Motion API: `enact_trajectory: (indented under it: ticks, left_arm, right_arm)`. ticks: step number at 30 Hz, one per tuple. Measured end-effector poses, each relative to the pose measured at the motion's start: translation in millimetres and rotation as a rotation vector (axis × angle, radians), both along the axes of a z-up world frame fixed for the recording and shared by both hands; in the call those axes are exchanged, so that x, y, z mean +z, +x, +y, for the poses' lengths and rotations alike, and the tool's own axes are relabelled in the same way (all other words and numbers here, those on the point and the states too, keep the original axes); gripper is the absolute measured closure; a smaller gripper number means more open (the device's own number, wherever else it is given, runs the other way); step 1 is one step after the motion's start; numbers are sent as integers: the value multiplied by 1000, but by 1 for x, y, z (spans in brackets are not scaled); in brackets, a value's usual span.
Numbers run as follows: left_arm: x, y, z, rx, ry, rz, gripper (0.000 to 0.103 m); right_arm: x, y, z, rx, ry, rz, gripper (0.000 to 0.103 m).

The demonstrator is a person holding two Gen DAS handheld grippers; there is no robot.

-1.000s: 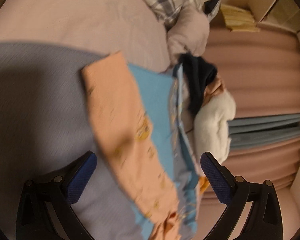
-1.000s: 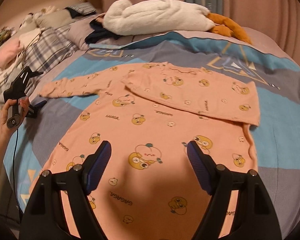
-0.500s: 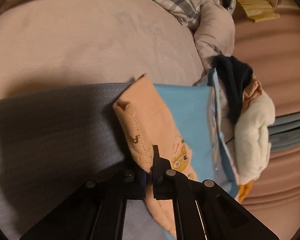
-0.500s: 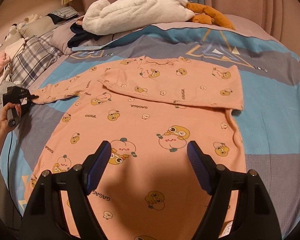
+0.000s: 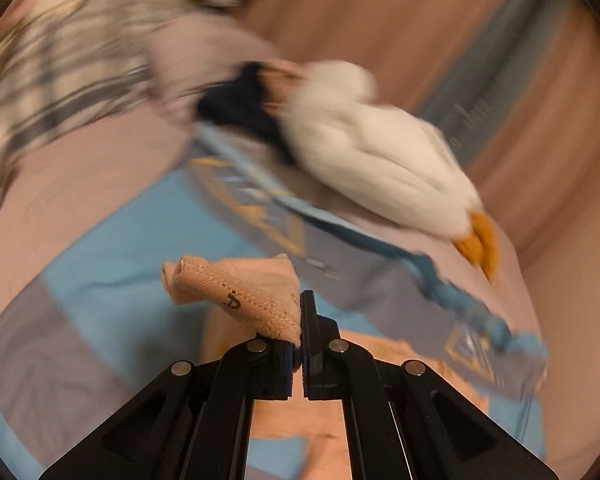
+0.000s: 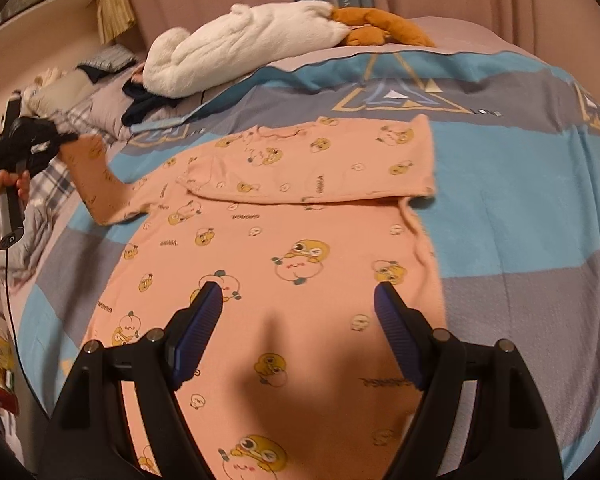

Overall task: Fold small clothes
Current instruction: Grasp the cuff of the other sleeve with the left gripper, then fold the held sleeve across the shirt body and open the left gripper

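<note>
Pyjama top (image 6: 284, 280) is getting its second sleeve (image 5: 240, 292) folded: left gripper (image 5: 301, 344) is pinching the cuff, right gripper (image 6: 300, 332) is hovering agape; next, carry it across the chest.

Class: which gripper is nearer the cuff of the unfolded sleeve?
Left. The left gripper is shut on the sleeve cuff, lifting it; the right gripper hovers open over the shirt body.

Peach printed top (image 6: 284, 280), sleeve (image 6: 96, 184) raised
</note>
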State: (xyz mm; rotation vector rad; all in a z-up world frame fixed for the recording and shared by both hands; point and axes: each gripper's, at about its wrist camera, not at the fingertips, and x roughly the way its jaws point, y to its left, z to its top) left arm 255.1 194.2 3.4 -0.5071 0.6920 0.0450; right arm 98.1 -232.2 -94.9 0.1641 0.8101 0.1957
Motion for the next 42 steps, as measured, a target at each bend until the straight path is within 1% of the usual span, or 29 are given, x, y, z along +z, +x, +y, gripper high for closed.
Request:
enact_trajectory:
  ticks: [1, 2, 5, 7, 8, 10, 11, 12, 13, 14, 15, 17, 18, 20, 21, 22, 24, 25, 27, 29, 31, 34, 36, 37, 39, 40, 41, 42]
  left_arm:
    - [7, 5, -31, -56, 29, -5, 103]
    - [9, 6, -47, -86, 44, -8, 103]
    - [11, 10, -138, -235, 153, -20, 103]
    - [1, 10, -181, -314, 203, -4, 103]
    - [-12, 11, -211, -369, 228, 22, 103]
    - [-35, 14, -243, -439, 247, 85, 100]
    - [-55, 17, -265, -490, 270, 150, 95]
    - [-69, 18, -275, -521, 284, 192, 77]
    - [-86, 17, -288, -557, 298, 237, 57]
    - [-96, 15, -295, -580, 301, 253, 47]
    - [-99, 11, -299, -594, 304, 254, 39]
    - [-106, 3, -304, -638, 300, 254, 38]
    - [-107, -2, -304, -674, 282, 263, 38]
    - [-101, -13, -298, -707, 237, 242, 38]
    - [-94, -21, -291, -727, 205, 211, 34]
    - [-86, -31, -280, -754, 182, 174, 27]
    - [-75, -44, -265, -745, 196, 133, 25]
    - [-68, -54, -246, -711, 208, 101, 23]
    - [-65, -63, -218, -653, 214, 93, 22]
    - [-69, -77, -181, -567, 228, 111, 22]
    - [-77, -85, -151, -496, 226, 138, 22]
    - [-94, -102, -107, -397, 168, 182, 22]
    - [-102, -113, -85, -351, 126, 196, 22]
    - [-106, -116, -78, -334, 109, 201, 22]
    - [-111, -122, -64, -300, 72, 207, 22]
    - [-113, -123, -59, -286, 55, 206, 22]
    - [-113, -124, -54, -279, 46, 206, 22]
    - [-114, -124, -51, -270, 33, 204, 22]
  right_arm:
    - [1, -2, -4, -8, 10, -5, 24]
    - [3, -4, -11, -18, 22, -10, 24]
    - [4, -8, -27, -51, 38, -16, 24]
    - [3, -9, -35, -73, 42, -15, 24]
    - [2, -10, -43, -93, 48, -10, 24]
    - [-1, -10, -53, -116, 61, -2, 24]
    - [-2, -10, -59, -132, 69, 5, 24]
    - [-3, -11, -64, -147, 77, 10, 24]
    - [-4, -12, -69, -161, 84, 12, 24]
    - [-4, -12, -76, -180, 93, 15, 24]
    - [-4, -13, -78, -188, 98, 15, 24]
    - [-4, -12, -85, -208, 113, 17, 24]
    - [-3, -12, -86, -213, 121, 16, 24]
    - [-2, -8, -88, -216, 154, 19, 23]
    - [-2, -6, -87, -213, 170, 22, 23]
    - [-2, -2, -86, -207, 195, 27, 23]
    - [-2, 9, -80, -186, 250, 38, 23]
    - [-3, 14, -75, -172, 275, 42, 22]
    - [-5, 27, -64, -137, 315, 56, 23]
    - [-12, 46, -50, -97, 340, 79, 23]
    - [-19, 62, -41, -85, 349, 109, 23]
    - [-34, 93, -31, -105, 343, 176, 24]
    - [-43, 107, -24, -137, 273, 200, 25]
    - [-48, 114, -20, -153, 239, 210, 28]
    - [-51, 121, -16, -146, 225, 216, 33]
    - [-51, 123, -12, -141, 210, 211, 43]
    - [-49, 125, -6, -130, 181, 207, 50]
    - [-49, 127, -3, -118, 167, 210, 66]
